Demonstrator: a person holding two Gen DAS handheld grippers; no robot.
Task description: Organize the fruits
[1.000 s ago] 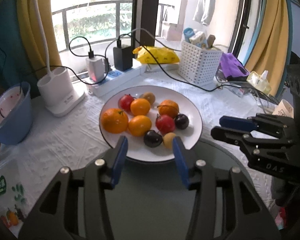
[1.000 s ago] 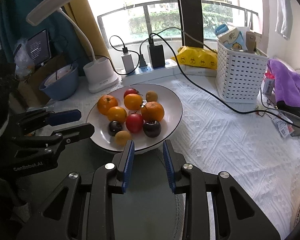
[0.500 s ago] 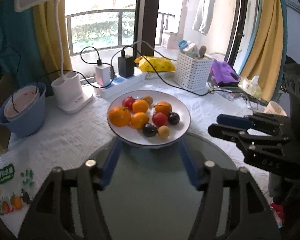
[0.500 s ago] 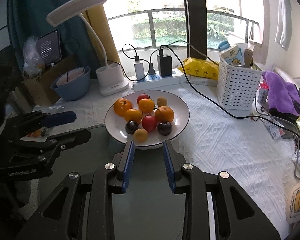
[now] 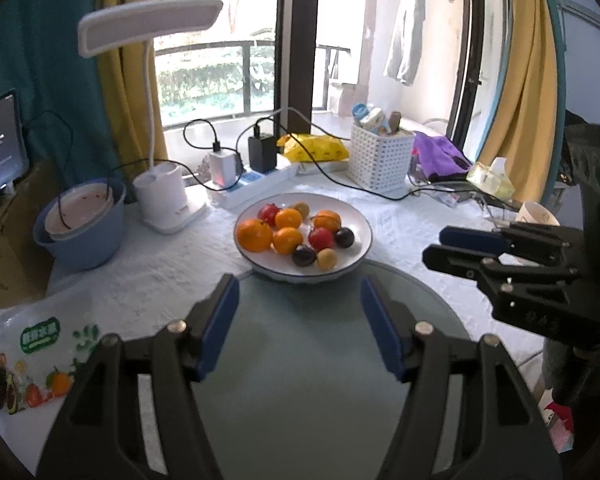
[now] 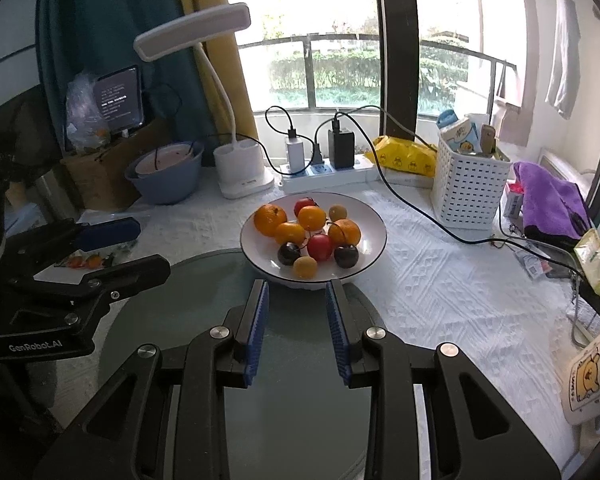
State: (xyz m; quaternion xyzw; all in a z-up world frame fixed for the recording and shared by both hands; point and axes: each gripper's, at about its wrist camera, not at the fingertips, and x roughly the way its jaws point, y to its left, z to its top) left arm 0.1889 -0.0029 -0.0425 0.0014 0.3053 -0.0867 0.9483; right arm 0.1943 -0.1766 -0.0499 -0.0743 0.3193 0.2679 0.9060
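Fruits all heaped on the white plate; left gripper spread wide, right gripper parted, both short of plate, carrying nothing; either sorted already or awaiting sorting.

"GenRobot.AI" stands in pale letters on the black side plate of the left gripper, seen left of the right tongs in the right wrist view. The tablet screen, far ahead and to the left, shows lines of white text too small to read. The bag lying left of the left tongs carries a green label with white characters, blurred beyond reading. The mug at right bears only a cartoon drawing.
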